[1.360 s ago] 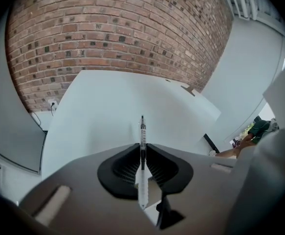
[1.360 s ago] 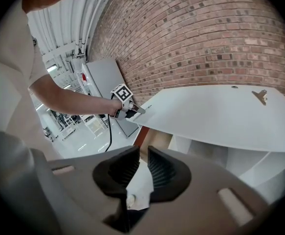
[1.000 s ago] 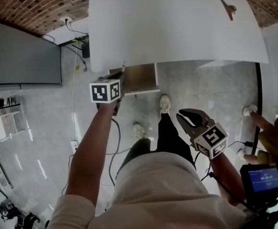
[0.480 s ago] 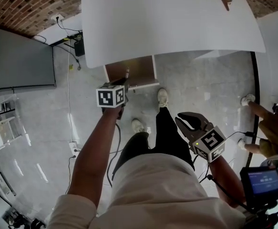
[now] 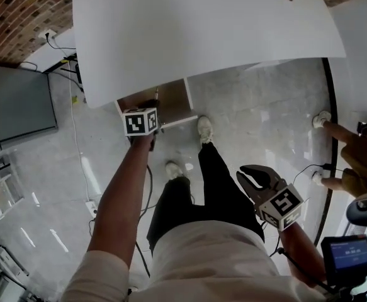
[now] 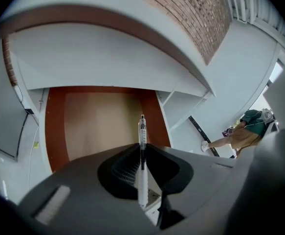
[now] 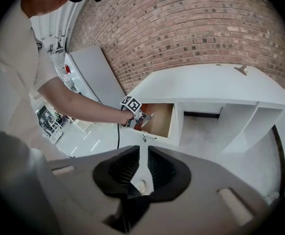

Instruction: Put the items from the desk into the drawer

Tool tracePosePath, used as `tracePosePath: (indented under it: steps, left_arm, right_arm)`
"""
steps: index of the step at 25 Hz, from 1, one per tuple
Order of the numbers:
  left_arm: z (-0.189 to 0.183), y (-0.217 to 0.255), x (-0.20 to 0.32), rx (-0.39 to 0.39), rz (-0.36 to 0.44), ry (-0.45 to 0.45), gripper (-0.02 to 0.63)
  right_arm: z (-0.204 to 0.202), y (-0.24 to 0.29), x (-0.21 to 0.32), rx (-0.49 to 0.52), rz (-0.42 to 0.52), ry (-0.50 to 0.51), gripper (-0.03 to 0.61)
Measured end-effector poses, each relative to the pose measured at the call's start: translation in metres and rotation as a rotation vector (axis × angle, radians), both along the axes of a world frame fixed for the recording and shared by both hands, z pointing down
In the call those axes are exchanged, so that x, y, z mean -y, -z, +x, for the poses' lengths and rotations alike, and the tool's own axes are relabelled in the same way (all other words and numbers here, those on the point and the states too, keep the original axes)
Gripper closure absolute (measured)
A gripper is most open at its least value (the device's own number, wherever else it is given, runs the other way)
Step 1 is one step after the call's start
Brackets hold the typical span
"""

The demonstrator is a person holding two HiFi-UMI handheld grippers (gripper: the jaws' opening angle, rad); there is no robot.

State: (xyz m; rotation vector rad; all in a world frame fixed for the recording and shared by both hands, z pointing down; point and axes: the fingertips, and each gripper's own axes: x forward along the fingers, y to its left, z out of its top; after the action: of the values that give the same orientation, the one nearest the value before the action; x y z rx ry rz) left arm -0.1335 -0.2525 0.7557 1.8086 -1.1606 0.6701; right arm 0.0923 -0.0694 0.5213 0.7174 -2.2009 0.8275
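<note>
The white desk point(image 5: 202, 24) has an open drawer point(image 5: 174, 100) below its front edge, with a brown wooden bottom point(image 6: 100, 119) and nothing lying in it that I can see. My left gripper point(image 5: 154, 100) is over the drawer's front left part, shut on a thin clear pen point(image 6: 142, 131) that points into the drawer. From the right gripper view the left gripper point(image 7: 143, 116) is at the drawer point(image 7: 159, 119). A small binder clip point(image 7: 241, 69) lies on the desk top at the far right. My right gripper point(image 5: 254, 176) hangs by my side, open and holding nothing.
A dark grey panel point(image 5: 13, 106) stands to the left. Another person point(image 5: 353, 162) is at the right edge, beside a handheld screen point(image 5: 350, 253). A cable point(image 5: 76, 131) trails on the grey floor. My own legs and shoes point(image 5: 202, 128) stand in front of the drawer.
The left gripper with the pen has come further in over the open drawer. The right gripper has dropped lower at my side. The head view has shifted left.
</note>
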Motion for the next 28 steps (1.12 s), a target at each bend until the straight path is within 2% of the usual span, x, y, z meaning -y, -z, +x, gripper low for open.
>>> tracePosePath:
  steps: [5,13,20,25,28]
  left_arm:
    - [-0.007,-0.044,0.022,0.013,-0.008,0.059,0.565]
    - [-0.013,-0.095,0.044,0.044,-0.045,0.098,0.563]
    - [-0.016,-0.118,0.045,0.069,-0.072,0.121,0.558]
    - [-0.021,-0.133,0.039,0.087,-0.144,0.142,0.544]
    - [-0.022,-0.13,0.037,0.086,-0.155,0.14,0.529]
  right_arm:
    - [0.02,-0.022,-0.013,-0.035,-0.031,-0.014,0.537]
    - [0.043,-0.047,-0.009,-0.068,-0.071,-0.027,0.537]
    - [0.049,-0.057,-0.017,-0.064,-0.093,-0.035,0.537]
    - [0.046,-0.055,-0.02,-0.061,-0.098,-0.031,0.537]
    - [0.048,-0.054,-0.019,-0.072,-0.104,-0.031,0.537]
